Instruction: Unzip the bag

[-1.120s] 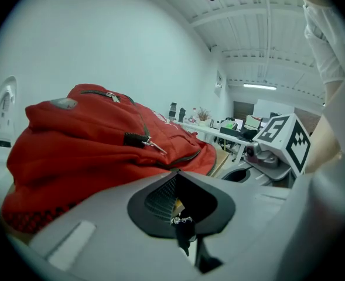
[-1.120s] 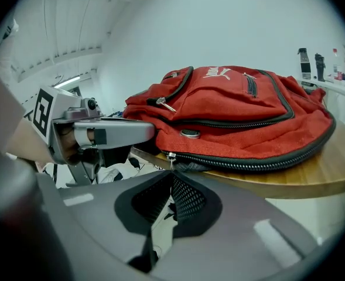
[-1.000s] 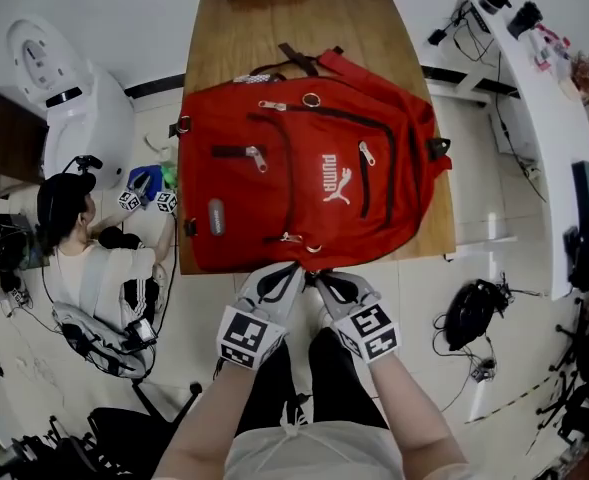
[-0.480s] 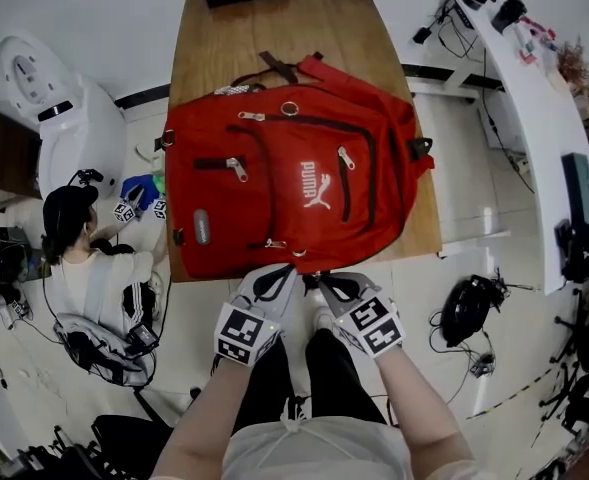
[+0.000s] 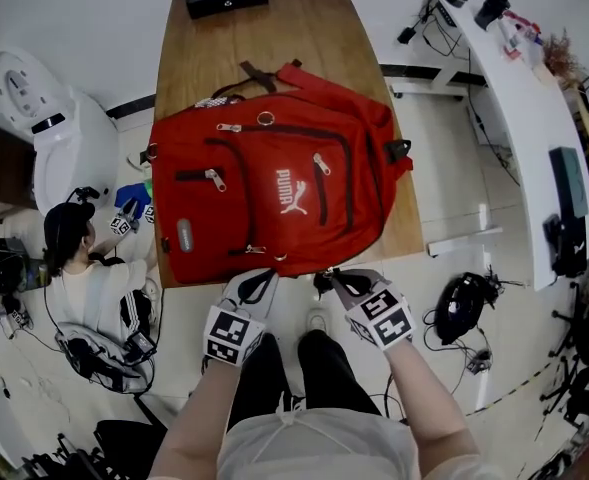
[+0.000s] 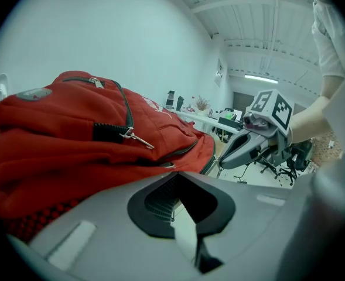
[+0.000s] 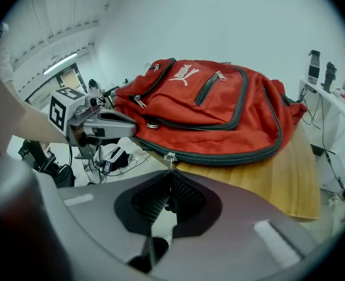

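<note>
Pulls right gripper rightward since a second ago, opening a gap from left gripper | clamps right gripper closed on zip pull at bag's near edge | pinches left gripper closed on bag's edge | keeps bag flat on tabletop, front up

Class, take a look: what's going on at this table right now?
A person holds a gripper in each hand at the near edge of a red Puma backpack lying flat on a wooden table. The right gripper has its jaws closed on the main zip's small silver zipper pull. The left gripper is shut at the bag's edge; whether it pinches fabric is unclear. The zip looks closed.
</note>
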### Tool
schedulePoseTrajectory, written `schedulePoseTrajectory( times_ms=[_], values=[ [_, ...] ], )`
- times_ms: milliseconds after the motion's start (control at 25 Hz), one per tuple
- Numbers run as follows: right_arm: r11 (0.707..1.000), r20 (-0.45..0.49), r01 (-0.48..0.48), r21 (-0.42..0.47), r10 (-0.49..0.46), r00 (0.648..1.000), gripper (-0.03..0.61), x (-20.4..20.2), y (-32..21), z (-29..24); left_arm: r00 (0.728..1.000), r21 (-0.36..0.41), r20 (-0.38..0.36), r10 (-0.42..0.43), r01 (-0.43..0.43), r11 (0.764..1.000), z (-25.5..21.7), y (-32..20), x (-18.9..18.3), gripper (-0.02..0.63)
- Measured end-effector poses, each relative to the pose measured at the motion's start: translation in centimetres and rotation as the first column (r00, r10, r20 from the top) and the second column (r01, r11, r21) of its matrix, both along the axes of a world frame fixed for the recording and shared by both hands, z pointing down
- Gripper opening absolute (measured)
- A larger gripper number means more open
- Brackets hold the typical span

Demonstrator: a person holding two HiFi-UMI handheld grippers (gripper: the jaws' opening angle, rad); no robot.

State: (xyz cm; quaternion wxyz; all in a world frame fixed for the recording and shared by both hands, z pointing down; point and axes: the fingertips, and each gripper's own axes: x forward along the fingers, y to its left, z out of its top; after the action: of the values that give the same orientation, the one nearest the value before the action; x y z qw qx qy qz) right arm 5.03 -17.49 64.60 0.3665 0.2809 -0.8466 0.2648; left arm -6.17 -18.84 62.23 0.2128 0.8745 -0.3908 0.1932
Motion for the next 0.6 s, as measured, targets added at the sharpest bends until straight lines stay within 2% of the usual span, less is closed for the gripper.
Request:
schedulePoseTrajectory(
  times_ms=[200, 600],
  values=[
    [0.999, -0.021, -0.042, -0.021, 0.041, 0.999, 0.009, 2.4, -1.0, -0.4, 0.999, 0.002, 0.044, -0.008, 0.008, 1.000, 0.0, -0.3, -0.1, 0.008],
    [0.997, -0.092, -0.077, -0.026, 0.074, 0.993, 0.009, 7.8, -3.6, -1.1, 0.996, -0.051, 0.055, -0.065, 0.068, 0.996, 0.5, -0.4, -0.3, 0.008]
  ],
)
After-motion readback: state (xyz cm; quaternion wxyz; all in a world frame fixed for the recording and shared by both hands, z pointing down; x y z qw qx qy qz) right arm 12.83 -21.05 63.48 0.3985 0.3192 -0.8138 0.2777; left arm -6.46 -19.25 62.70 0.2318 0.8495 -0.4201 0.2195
